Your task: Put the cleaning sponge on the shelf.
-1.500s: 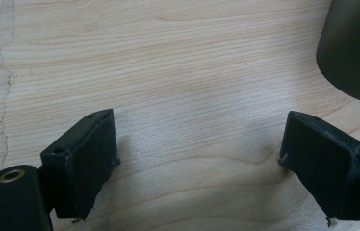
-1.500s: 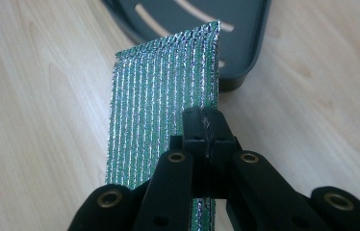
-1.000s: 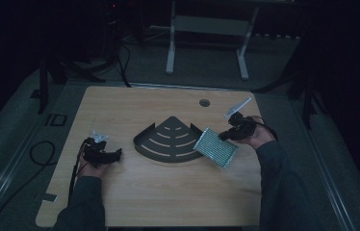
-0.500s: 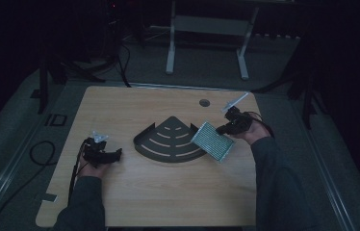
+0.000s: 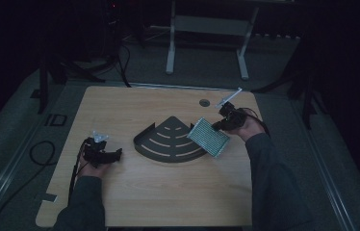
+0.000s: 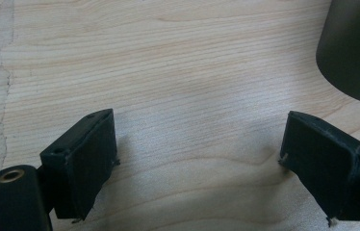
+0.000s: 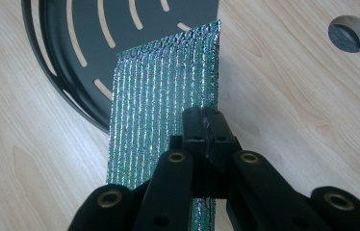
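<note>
A green perforated circuit board (image 5: pixel 209 138) (image 7: pixel 161 101) hangs above the table, pinched at its near edge by my right gripper (image 5: pixel 215 126) (image 7: pixel 206 120), whose jaws are shut on it. The board tilts over the right rim of a black fan-shaped slotted tray (image 5: pixel 168 142) (image 7: pixel 72 38) lying mid-table. My left gripper (image 5: pixel 115 154) (image 6: pixel 197 159) rests low over bare wood at the left, jaws wide open with nothing between them. A dark corner of the tray (image 6: pixel 356 48) shows at the upper right in the left gripper view.
The wooden table (image 5: pixel 168 192) has a round cable hole (image 5: pixel 204 102) (image 7: pixel 349 33) near its far edge. A cable (image 5: pixel 38 154) loops on the floor at the left. Metal stand legs (image 5: pixel 171 53) rise beyond the table.
My right gripper has carried the circuit board a little farther from the person and slightly up. The left gripper has stayed where it was.
</note>
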A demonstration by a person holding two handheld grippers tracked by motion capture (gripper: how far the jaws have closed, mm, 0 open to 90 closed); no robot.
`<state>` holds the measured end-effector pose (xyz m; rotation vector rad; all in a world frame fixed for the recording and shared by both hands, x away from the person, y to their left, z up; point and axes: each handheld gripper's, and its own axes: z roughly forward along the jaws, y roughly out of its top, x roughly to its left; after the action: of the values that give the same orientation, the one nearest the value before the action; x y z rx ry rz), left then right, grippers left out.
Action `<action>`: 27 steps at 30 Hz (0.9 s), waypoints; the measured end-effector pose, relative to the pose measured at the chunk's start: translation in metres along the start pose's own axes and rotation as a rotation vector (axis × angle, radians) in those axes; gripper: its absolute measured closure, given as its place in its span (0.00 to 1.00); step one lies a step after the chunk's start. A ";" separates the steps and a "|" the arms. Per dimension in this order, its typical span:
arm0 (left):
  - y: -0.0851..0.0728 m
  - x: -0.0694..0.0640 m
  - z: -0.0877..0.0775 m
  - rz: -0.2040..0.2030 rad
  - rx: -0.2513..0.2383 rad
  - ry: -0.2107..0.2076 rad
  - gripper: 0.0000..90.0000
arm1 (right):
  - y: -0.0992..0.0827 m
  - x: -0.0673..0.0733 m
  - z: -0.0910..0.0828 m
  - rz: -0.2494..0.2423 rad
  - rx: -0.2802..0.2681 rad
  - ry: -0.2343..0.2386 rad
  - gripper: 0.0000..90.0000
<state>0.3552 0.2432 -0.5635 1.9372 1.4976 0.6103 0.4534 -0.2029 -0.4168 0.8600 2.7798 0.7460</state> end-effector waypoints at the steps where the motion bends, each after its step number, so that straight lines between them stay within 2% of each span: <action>1: 0.000 0.000 0.000 0.000 0.000 0.000 0.14 | 0.001 0.000 0.001 0.002 0.005 -0.001 1.00; 7: 0.000 0.000 0.000 -0.001 -0.001 -0.001 0.14 | 0.009 -0.002 0.002 -0.003 0.018 -0.011 1.00; 27: 0.000 0.000 0.000 0.001 0.000 -0.001 0.14 | 0.034 -0.001 0.010 0.018 -0.003 -0.032 1.00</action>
<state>0.3557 0.2430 -0.5636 1.9375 1.4961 0.6096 0.4734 -0.1746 -0.4085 0.8897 2.7457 0.7321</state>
